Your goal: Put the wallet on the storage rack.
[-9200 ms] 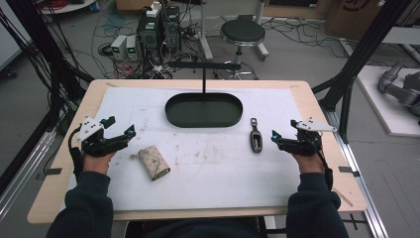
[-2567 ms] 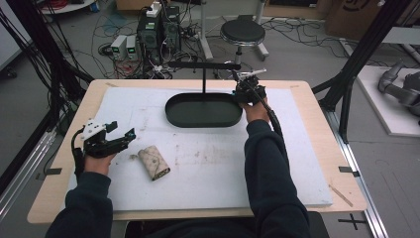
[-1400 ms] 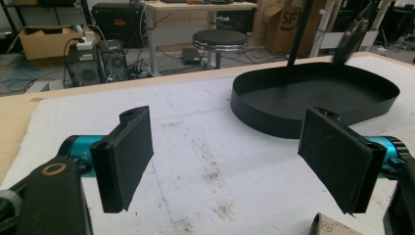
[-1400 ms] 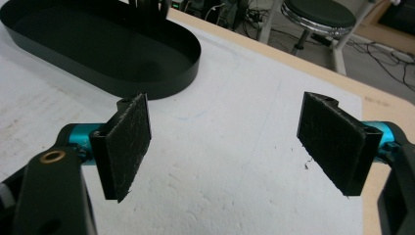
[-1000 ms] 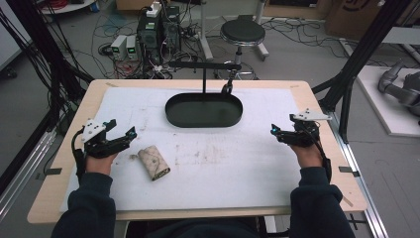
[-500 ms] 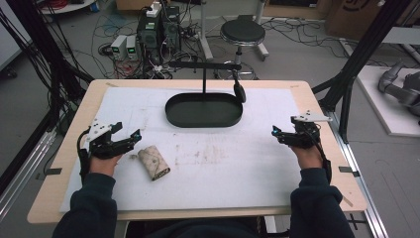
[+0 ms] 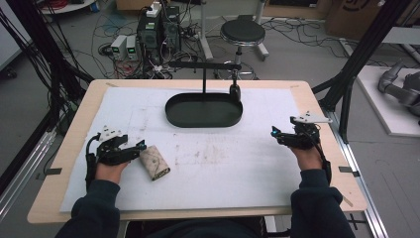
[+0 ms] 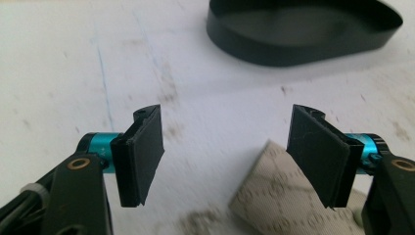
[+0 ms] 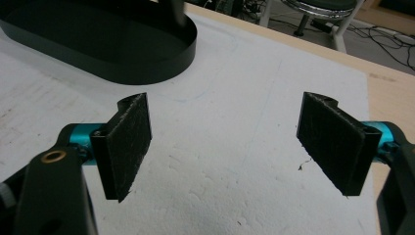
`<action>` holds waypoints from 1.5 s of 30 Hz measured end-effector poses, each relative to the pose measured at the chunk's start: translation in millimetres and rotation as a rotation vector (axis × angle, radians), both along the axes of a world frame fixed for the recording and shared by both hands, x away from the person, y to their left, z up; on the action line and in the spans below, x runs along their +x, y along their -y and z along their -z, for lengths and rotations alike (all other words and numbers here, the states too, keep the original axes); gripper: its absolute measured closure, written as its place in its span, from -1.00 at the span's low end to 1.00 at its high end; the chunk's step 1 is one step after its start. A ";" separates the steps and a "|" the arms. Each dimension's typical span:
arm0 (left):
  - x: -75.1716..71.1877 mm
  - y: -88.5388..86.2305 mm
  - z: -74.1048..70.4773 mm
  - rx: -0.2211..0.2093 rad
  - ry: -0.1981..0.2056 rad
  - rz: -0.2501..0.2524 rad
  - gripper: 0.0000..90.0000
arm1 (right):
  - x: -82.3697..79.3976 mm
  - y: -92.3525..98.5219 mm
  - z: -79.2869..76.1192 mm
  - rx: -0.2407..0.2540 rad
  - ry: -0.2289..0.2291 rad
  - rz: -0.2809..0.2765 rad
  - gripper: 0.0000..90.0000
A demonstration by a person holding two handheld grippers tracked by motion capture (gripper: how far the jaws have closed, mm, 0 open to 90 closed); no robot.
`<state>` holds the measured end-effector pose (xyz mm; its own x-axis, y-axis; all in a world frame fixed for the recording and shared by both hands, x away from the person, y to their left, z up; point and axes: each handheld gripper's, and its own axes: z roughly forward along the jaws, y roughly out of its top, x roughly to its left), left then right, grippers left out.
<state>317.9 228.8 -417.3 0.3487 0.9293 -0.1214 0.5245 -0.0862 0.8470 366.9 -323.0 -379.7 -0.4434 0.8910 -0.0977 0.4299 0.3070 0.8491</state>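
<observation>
My left claw (image 7: 140,147) lies low and level over the mat, jaws apart and just now closing, pads not pressing anything. The beige patterned pouch (image 7: 154,162) lies flat just ahead of it, one end beneath the right-hand pad (image 8: 318,154). My right claw (image 7: 274,133) hovers open, well apart. Since half a second ago the left claw has slid up to the pouch.

Left claw (image 7: 140,147) lies low, its jaws apart and just closing; right claw (image 7: 274,133) rests with jaws wide.
</observation>
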 end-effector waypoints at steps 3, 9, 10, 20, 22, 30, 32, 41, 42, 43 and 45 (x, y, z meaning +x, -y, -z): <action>-3.0 6.8 4.9 0.002 -0.050 0.015 -0.35 | 1.1 -0.1 0.5 -0.001 -0.001 0.002 -0.53; -3.8 12.8 9.7 -0.015 -0.119 0.032 -0.35 | 1.9 -1.4 1.3 -0.009 -0.006 -0.001 -0.53; -3.4 12.7 10.6 -0.025 -0.129 0.033 -0.35 | 2.0 -1.8 1.6 -0.010 -0.009 0.000 -0.53; 8.4 13.5 14.7 -0.047 -0.191 0.134 -0.19 | 2.9 -1.6 2.6 -0.013 -0.018 -0.002 -0.53; 14.3 15.0 15.1 -0.029 -0.181 0.173 -0.16 | 2.6 -1.6 2.4 -0.012 -0.016 -0.002 -0.53; 28.7 19.9 13.5 -0.005 -0.156 0.190 0.03 | 1.5 -1.4 1.7 -0.014 -0.014 -0.004 -0.53; 24.8 20.1 11.4 -0.019 -0.158 0.130 -0.08 | 1.6 -0.6 1.7 -0.011 -0.015 -0.002 -0.53; 4.8 24.0 8.8 -0.057 -0.218 0.061 -0.28 | 1.9 -1.4 2.2 -0.017 -0.021 -0.005 -0.52; 5.7 24.9 10.5 -0.061 -0.227 0.075 -0.28 | 2.0 -1.7 2.3 -0.018 -0.019 -0.005 -0.52; 6.6 26.0 12.1 -0.069 -0.230 0.080 -0.27 | 2.1 -2.2 2.5 -0.016 -0.020 -0.006 -0.52; 9.4 27.1 12.9 -0.065 -0.227 0.108 -0.26 | 2.5 -2.5 2.7 -0.020 -0.021 -0.009 -0.52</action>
<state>327.3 201.7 -430.2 0.4023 0.8760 -0.2660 0.6924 -0.1011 0.7144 369.3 -320.5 -382.4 -0.4536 0.8848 -0.1066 0.4442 0.3282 0.8336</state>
